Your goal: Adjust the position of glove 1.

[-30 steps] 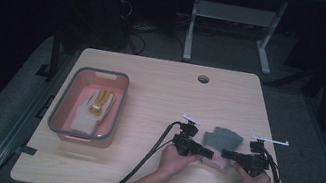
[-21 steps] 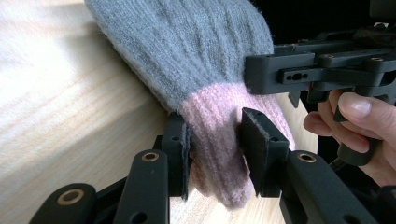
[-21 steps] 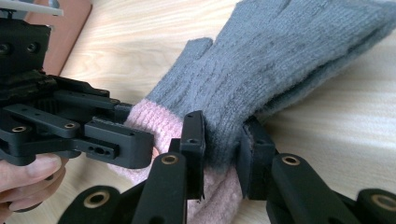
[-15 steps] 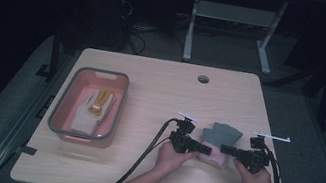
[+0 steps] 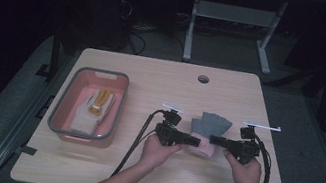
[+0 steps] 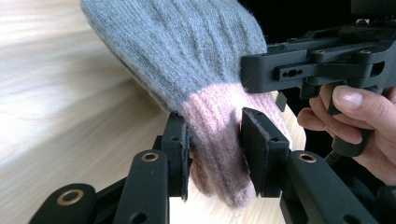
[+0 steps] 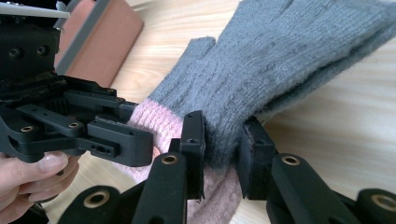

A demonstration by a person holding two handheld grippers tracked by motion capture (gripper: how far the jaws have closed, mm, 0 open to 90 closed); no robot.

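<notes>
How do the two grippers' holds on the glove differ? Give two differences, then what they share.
The left gripper pinches the glove on its pink cuff; the right gripper pinches where grey meets pink. In the high view the left gripper comes in from the glove's left side, the right gripper from its right side. Both are black two-jaw tools, each in a hand, shut on the same glove.

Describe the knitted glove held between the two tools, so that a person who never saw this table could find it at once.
On the light wooden table, look right of the pink plastic bin with grey rim, between the two hands. There the left tool and right tool pinch a grey knitted wool glove with pink cuff. It is the only grey item; the cloths in the bin are pale.
</notes>
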